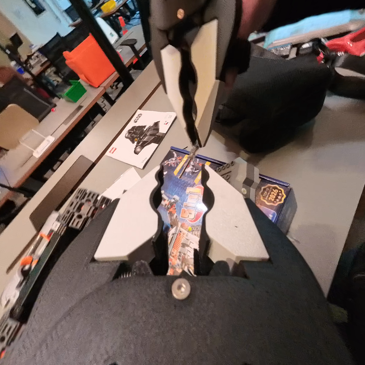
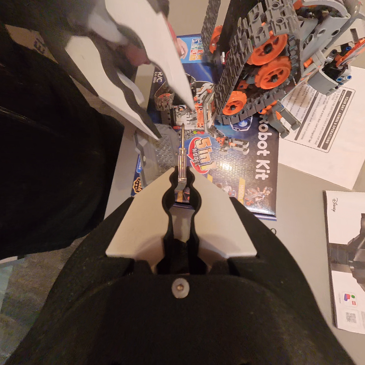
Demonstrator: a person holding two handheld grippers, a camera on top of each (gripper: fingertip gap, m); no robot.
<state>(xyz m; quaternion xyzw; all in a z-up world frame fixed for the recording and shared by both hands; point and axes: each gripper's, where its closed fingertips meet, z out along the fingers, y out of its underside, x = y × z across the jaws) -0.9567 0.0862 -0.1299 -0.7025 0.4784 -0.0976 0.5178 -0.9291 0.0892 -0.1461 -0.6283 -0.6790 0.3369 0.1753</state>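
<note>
My right gripper [image 2: 181, 167] is shut on the clear handle of a small screwdriver [image 2: 182, 156], whose tip points away over a blue kit box [image 2: 237, 167]. A grey studded module [image 2: 158, 150] lies on the box just left of the shaft. My left gripper [image 1: 182, 169] is open and empty, hovering over the same box [image 1: 272, 197]. In the left wrist view the right gripper [image 1: 196, 143] comes down from above with the screwdriver [image 1: 186, 164] between my left fingertips. In the right wrist view the left gripper [image 2: 175, 121] straddles the screwdriver tip.
A tracked brick model with orange wheels [image 2: 266, 69] rests on the box's far end. A printed sheet [image 2: 325, 138] and a white booklet [image 2: 347, 256] [image 1: 144, 136] lie on the grey table [image 1: 316, 158]. A black bag [image 1: 276, 102] sits behind. Other desks hold an orange cushion [image 1: 88, 59]. Across from one pair of fingers to the other is roughly 4 centimeters. My left tips are roughly 5 centimeters from the grey studded module [image 2: 158, 150].
</note>
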